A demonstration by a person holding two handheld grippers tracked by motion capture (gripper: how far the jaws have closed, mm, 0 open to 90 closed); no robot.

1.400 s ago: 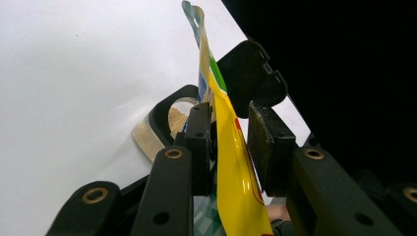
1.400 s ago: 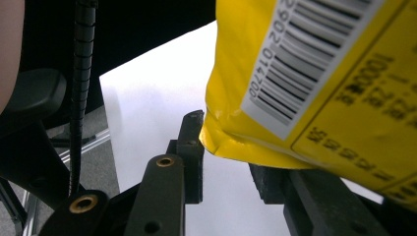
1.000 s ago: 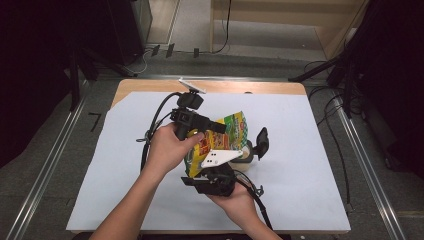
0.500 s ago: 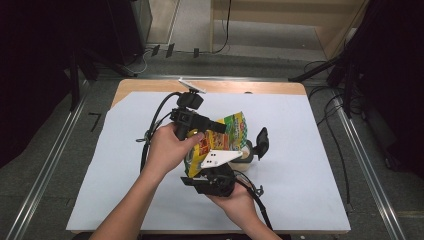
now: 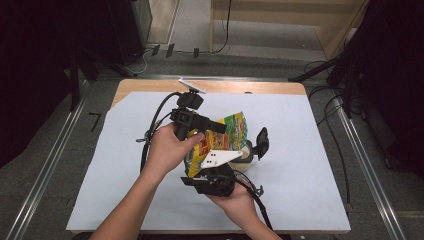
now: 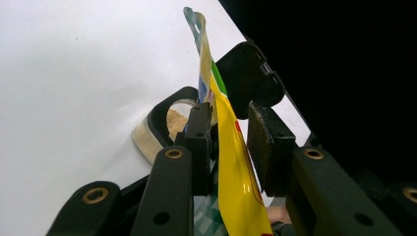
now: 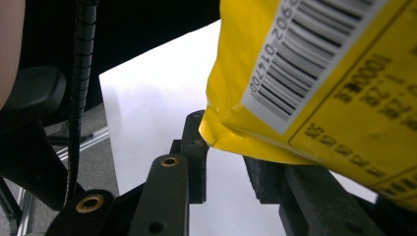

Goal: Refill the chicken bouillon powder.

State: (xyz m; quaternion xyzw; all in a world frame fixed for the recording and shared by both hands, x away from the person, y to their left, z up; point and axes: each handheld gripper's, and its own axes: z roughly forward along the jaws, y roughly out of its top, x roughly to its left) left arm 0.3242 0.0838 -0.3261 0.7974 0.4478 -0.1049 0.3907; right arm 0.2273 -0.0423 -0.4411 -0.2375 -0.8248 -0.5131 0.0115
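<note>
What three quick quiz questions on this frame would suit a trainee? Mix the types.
1. True or false: the black lid of the container on the table stands flipped open.
2. What sits between the jaws of the left gripper?
A. a spoon
B. the yellow packet
C. a cable
3. Short answer: in the right gripper view, what printed mark shows on the packet's white label?

Key:
1. True; beige powder shows inside the container.
2. B
3. A barcode.
</note>
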